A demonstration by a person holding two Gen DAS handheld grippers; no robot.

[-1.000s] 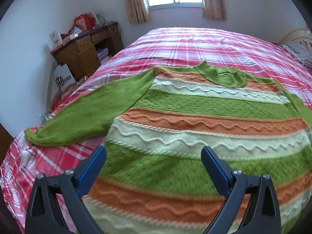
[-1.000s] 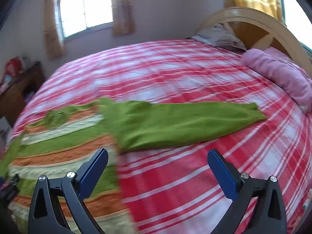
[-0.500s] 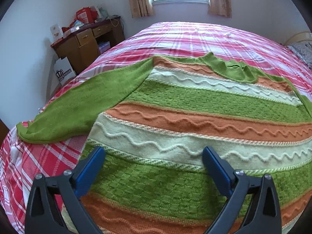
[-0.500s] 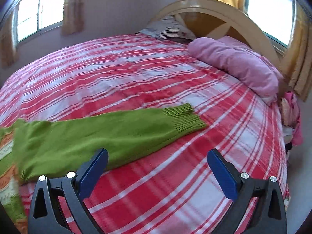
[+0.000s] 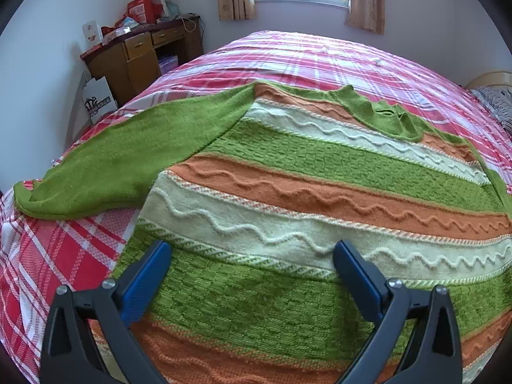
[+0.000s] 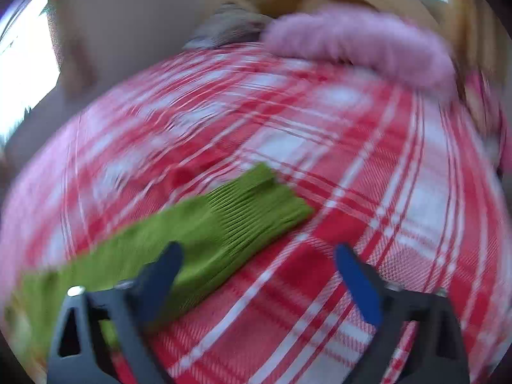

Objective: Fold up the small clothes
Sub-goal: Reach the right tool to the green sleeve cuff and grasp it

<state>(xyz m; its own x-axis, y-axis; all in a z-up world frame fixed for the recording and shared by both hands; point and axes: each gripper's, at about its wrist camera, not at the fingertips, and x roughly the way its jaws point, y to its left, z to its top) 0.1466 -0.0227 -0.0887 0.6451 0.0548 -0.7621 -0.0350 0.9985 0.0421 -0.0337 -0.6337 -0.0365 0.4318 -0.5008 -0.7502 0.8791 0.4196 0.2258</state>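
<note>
Left gripper (image 5: 251, 252) is seen with fingers spread wide over the lower body of the striped sweater (image 5: 320, 172), nothing pinched between them; the blue pads (image 5: 145, 276) hang just above the green and cream bands, contact not confirmable. Compared with a second ago the sweater fills more of the left view, so this gripper has been lowered slightly toward the knit and little else. The sweater is laid flat on the plaid bed (image 5: 320, 54), collar ahead of the fingers, left sleeve (image 5: 128, 160) stretched out beyond the left finger toward the bed edge; a wooden desk (image 5: 140, 54) is seen far beyond it by the wall. Right gripper (image 6: 257, 256) is shown in a heavily blurred view: it has been swung along the right sleeve (image 6: 224, 220) from the sweater body out to the ribbed cuff, which now lies just ahead of and partly under the left finger. Its fingers have just been closing from full spread but are still well apart, with no cloth visibly gripped; only bare bedspread sits between them. A pink pillow (image 6: 352, 44) is seen far ahead near the headboard. Judged step: the cuff is being targeted for a grasp so the right sleeve can be folded in over the body; no fold done yet.
</note>
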